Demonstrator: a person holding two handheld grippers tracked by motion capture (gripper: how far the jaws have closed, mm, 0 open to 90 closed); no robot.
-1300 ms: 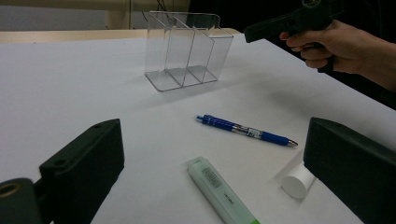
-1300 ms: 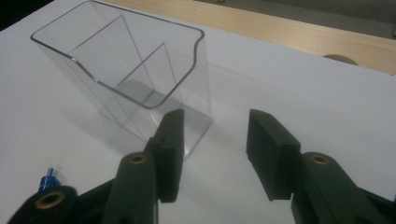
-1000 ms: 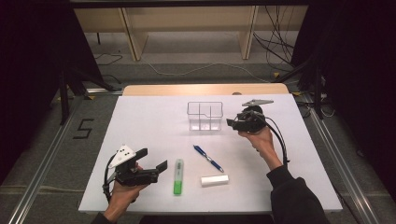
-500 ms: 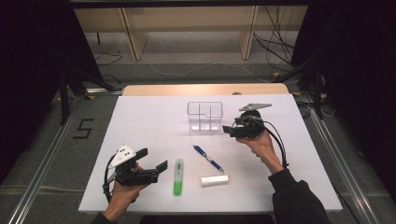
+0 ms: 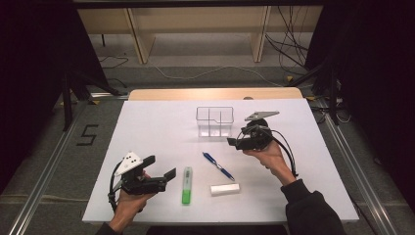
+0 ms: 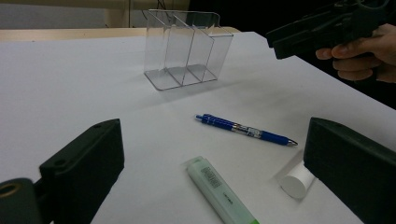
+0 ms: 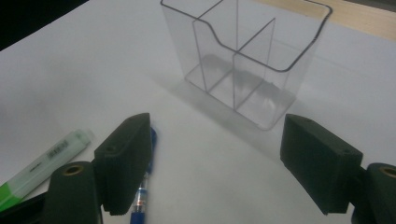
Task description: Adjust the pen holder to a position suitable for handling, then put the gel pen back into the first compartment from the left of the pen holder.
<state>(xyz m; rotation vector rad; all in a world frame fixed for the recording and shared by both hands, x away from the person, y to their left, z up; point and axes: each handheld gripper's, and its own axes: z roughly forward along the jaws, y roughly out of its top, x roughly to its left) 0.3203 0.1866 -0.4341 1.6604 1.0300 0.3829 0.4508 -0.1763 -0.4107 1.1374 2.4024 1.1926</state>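
The pen (image 5: 218,166) lies flat near the middle of the desk (image 5: 156,122), a bit toward the near edge, between the clear box (image 5: 214,121) and the white stick (image 5: 225,189). It looks light, thin and hard, with a smooth blue body that could slip or roll. A good place to pinch it is the middle of the body, across its thin side, not the pointy tip. The right tongs (image 5: 235,142) hang just above the desk near the pen, and their jaws have just been opening, with nothing between them. The left tongs (image 5: 161,167) rest near the front left corner, jaws apart and empty, beside the green marker (image 5: 187,185).
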